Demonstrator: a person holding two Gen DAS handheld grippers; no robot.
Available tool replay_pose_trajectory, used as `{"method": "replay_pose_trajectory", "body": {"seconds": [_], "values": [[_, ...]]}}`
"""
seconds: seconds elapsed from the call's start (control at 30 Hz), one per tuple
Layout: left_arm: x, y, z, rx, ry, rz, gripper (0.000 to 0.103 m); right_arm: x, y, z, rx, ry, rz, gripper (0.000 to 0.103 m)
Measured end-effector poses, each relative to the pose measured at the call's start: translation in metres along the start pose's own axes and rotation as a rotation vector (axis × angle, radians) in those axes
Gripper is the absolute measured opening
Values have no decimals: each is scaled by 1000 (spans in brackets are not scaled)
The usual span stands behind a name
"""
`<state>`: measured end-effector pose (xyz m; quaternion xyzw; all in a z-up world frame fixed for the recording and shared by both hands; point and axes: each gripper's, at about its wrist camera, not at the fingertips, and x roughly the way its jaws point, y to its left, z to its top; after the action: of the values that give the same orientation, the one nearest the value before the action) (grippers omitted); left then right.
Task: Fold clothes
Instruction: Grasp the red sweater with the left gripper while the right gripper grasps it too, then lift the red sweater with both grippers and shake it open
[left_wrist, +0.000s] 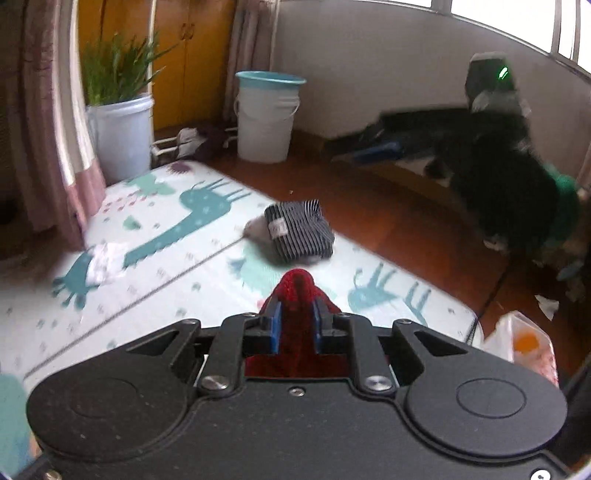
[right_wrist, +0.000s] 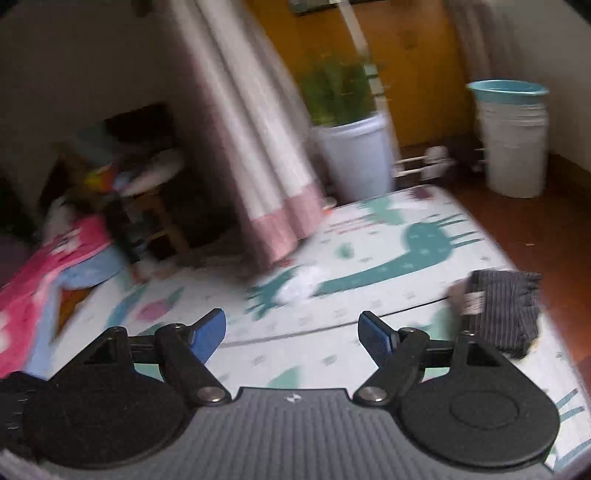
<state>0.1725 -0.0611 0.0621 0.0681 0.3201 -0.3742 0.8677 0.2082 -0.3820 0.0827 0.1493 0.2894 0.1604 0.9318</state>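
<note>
Wooden flooring and a patterned play mat (left_wrist: 177, 236) form the work surface; no table is present. Listed left to right in the left wrist view: pink-hemmed curtain (left_wrist: 48, 147), potted plant (left_wrist: 122, 110), small white cloth (left_wrist: 105, 262) on the mat, white bucket (left_wrist: 266, 118), folded striped garment (left_wrist: 301, 232) near the mat's far edge, dark clothes pile (left_wrist: 509, 184) on the floor at right. A red garment (left_wrist: 297, 310) is held in the left gripper (left_wrist: 297, 314), jaws narrow and clamped on it, cloth bunched upward between the pads. The right gripper (right_wrist: 291, 332) is recorded with jaws wide and nothing between them. The red garment's long axis cannot be told. Judged: open mat lies directly ahead of both grippers for laying out.
</note>
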Motion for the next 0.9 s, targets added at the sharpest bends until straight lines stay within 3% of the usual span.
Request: {"method": "replay_pose_trajectory", "body": {"seconds": [0.17, 0.3, 0.5, 0.67, 0.73, 0.77, 0.83, 0.9], "values": [[-67, -6, -40, -145, -3, 51, 14, -52, 54, -25, -76, 62, 138, 79], [-74, -1, -60, -195, 24, 88, 14, -49, 94, -83, -238, 153, 222, 79], [-90, -15, -70, -218, 14, 77, 14, -20, 162, -206, -706, 329, 142, 84], [-109, -19, -67, -233, -28, 38, 14, 6, 179, -257, -906, 340, 80, 80], [-116, -17, -67, -247, -40, 23, 14, 11, 174, -253, -879, 332, 97, 59], [-119, -14, -69, -261, -41, 20, 14, 13, 172, -251, -866, 329, 105, 54], [-122, -5, -74, -296, -33, 18, 14, 15, 164, -242, -829, 335, 118, 23], [-124, 6, -81, -331, -7, 23, 14, 14, 157, -227, -786, 355, 146, 19]]}}
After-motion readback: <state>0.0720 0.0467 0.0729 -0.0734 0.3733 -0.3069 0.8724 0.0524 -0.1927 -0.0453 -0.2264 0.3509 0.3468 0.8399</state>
